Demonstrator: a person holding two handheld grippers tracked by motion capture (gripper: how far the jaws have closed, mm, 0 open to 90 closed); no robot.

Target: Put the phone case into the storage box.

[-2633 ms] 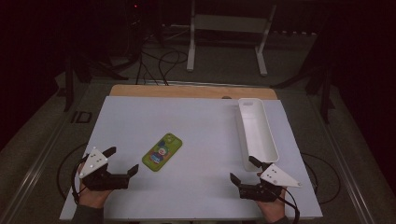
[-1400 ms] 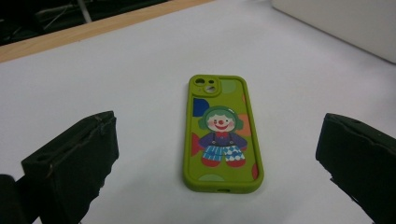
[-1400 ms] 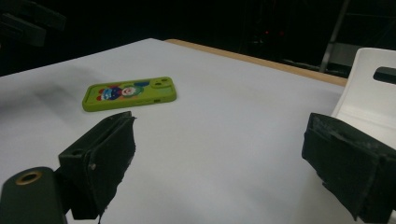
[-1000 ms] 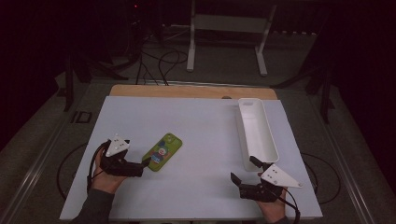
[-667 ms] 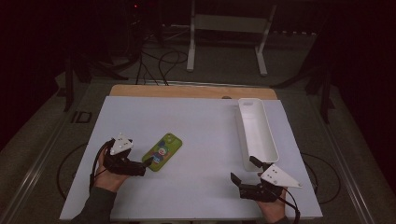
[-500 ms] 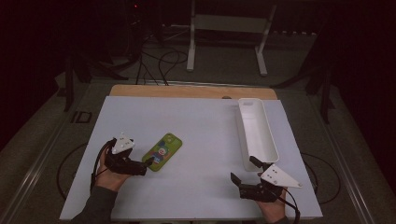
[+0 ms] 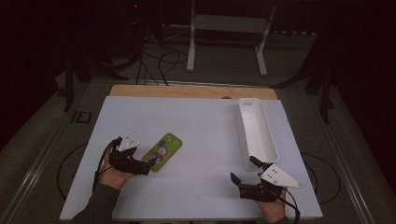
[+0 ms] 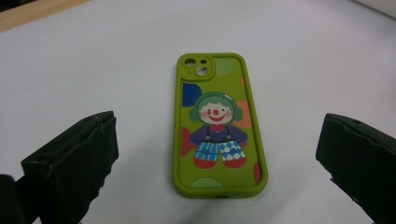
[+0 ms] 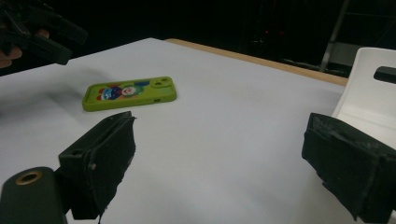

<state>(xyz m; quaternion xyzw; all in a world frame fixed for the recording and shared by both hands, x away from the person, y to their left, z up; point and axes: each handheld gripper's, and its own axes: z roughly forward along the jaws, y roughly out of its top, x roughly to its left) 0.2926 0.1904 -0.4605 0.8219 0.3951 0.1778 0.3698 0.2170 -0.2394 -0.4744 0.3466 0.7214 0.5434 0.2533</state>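
A green phone case (image 7: 163, 150) with a cartoon clown print lies flat on the white table, left of centre. My left gripper (image 7: 145, 163) is at the case's near end, its jaws open. In the left gripper view the case (image 8: 217, 126) lies lengthwise between the two spread jaws of the left gripper (image 8: 218, 145), camera holes at the far end, touching neither jaw. My right gripper (image 7: 243, 169) rests open near the front right edge with nothing in it. In the right gripper view the right gripper (image 9: 224, 158) stands apart from the case (image 9: 130, 93), which lies farther off.
A long white tray (image 7: 266, 140) stands at the right, just beyond my right gripper; its wall (image 9: 369, 88) rises at the right of that gripper's view. A wooden strip (image 7: 191, 91) runs along the table's far edge. Stands and cables sit on the dark floor behind.
My left gripper has moved right from the front left of the table up to the near end of the phone case. The right gripper and the case have stayed still.
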